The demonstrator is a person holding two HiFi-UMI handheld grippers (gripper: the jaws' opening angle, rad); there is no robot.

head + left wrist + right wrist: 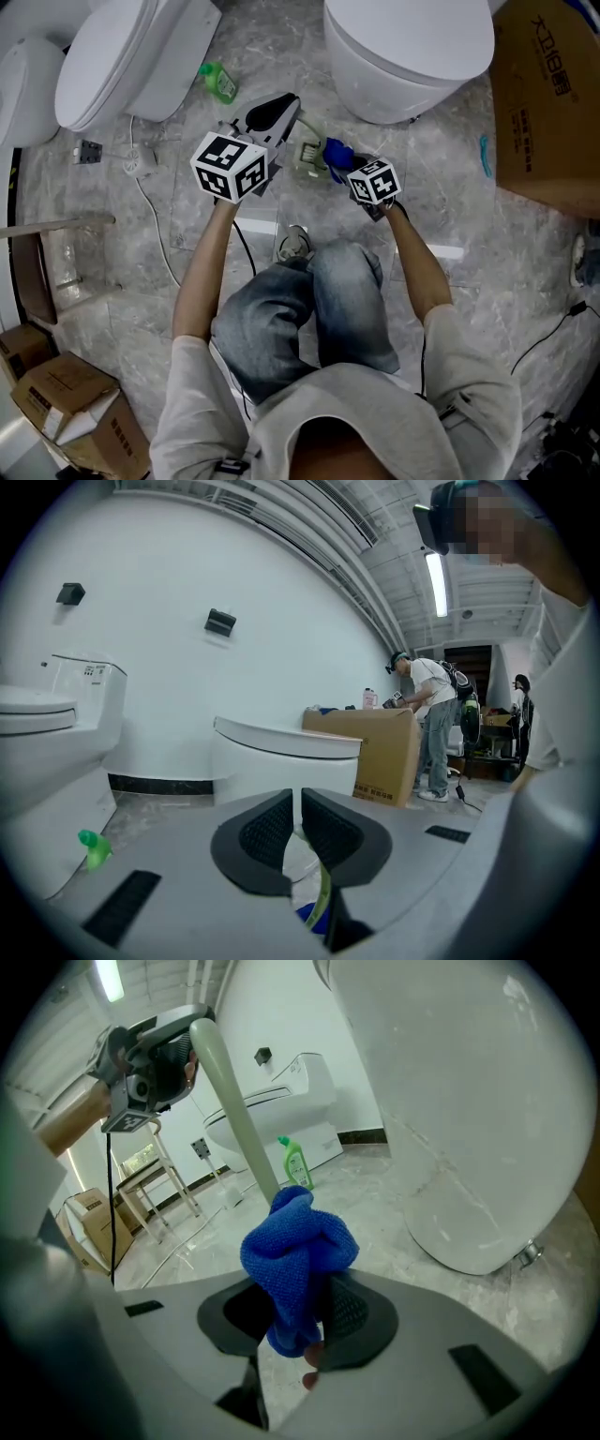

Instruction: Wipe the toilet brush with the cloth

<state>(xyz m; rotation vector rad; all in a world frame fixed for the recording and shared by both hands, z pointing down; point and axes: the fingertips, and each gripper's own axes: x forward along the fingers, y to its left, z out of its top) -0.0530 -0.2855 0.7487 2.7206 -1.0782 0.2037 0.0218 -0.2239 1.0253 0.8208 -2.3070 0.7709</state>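
Above the grey marble floor [525, 272], the left gripper [296, 810] pinches a pale-green plastic toilet brush handle [234, 1110], and the right gripper [302, 1314] clamps a crumpled blue cloth [300, 1246].

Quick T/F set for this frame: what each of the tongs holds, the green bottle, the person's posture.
1. The right tongs grip a blue cloth. True.
2. The left tongs are empty. False: they are closed on the toilet brush, at its pale handle.
3. A green bottle stands on the floor near a toilet. True.
4. The person stands upright. False: the knees are bent and the person is crouched low.
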